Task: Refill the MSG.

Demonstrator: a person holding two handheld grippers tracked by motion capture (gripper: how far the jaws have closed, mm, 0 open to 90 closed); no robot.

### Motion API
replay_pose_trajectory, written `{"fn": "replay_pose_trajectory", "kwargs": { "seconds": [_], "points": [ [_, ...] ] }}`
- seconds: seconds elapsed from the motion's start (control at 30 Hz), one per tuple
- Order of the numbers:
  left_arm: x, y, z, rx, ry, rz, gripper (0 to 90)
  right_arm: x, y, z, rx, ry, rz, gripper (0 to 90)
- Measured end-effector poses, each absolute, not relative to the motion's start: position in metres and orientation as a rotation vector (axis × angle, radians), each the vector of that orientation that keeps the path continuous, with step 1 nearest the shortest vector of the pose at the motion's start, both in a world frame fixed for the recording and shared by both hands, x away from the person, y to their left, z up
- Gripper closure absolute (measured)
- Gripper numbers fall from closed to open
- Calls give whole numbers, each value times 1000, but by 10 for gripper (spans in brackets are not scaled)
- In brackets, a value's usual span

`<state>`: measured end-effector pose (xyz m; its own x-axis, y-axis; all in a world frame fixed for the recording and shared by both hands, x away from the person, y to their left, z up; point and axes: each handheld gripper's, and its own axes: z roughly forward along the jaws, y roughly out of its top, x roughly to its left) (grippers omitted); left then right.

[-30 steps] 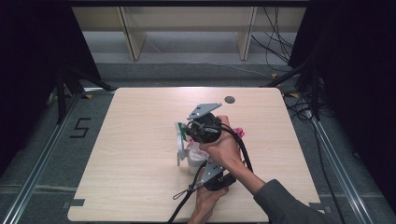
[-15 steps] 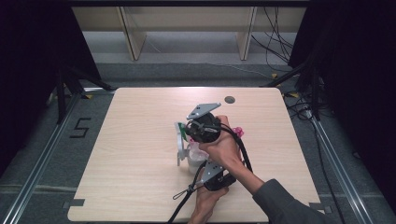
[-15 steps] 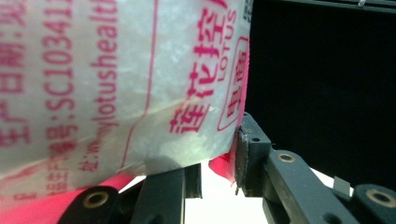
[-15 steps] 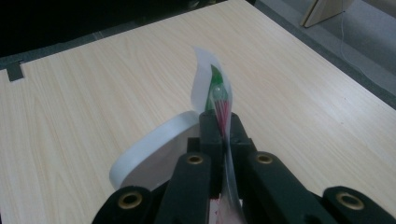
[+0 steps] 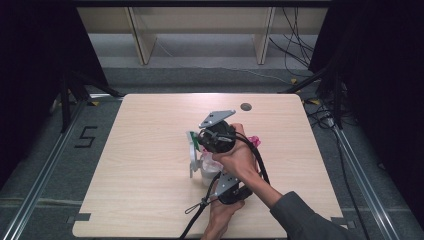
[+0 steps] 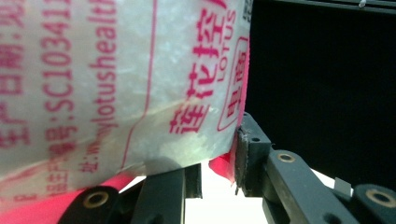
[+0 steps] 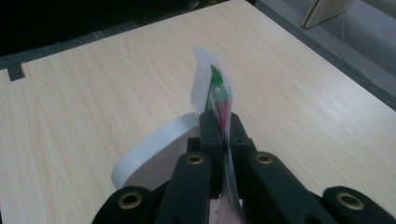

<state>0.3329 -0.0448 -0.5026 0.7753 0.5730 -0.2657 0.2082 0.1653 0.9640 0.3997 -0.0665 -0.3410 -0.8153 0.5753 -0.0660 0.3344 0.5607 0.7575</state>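
Note:
A clear plastic bag [image 6: 116, 79] with red printed writing and a pink sealed edge is held up close between the jaws of my left gripper [image 6: 218, 163], which looks shut on its lower corner. From above, the bag [image 5: 206, 169] stands near the table's middle, with my left gripper [image 5: 214, 176] below it. My right gripper [image 7: 223, 123] is shut on the bag's thin top strip [image 7: 212, 84], which shows green and red. It is the upper gripper [image 5: 198, 143], carrying a grey plate, and the person's forearms cross.
The light wooden table [image 5: 145, 150] has bare room to the left and far side. A small dark hole [image 5: 245, 106] sits near its far edge. Cables trail from both grippers toward the front edge, and black frame rails flank the table.

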Motion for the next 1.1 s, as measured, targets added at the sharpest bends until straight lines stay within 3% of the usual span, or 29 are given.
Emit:
{"fn": "replay_pose_trajectory", "kwargs": {
  "seconds": [1.1],
  "points": [
    [333,-41,-506,1526,704,330,715,389,-112,-325,813,2354,1378,900]
  ]
}}
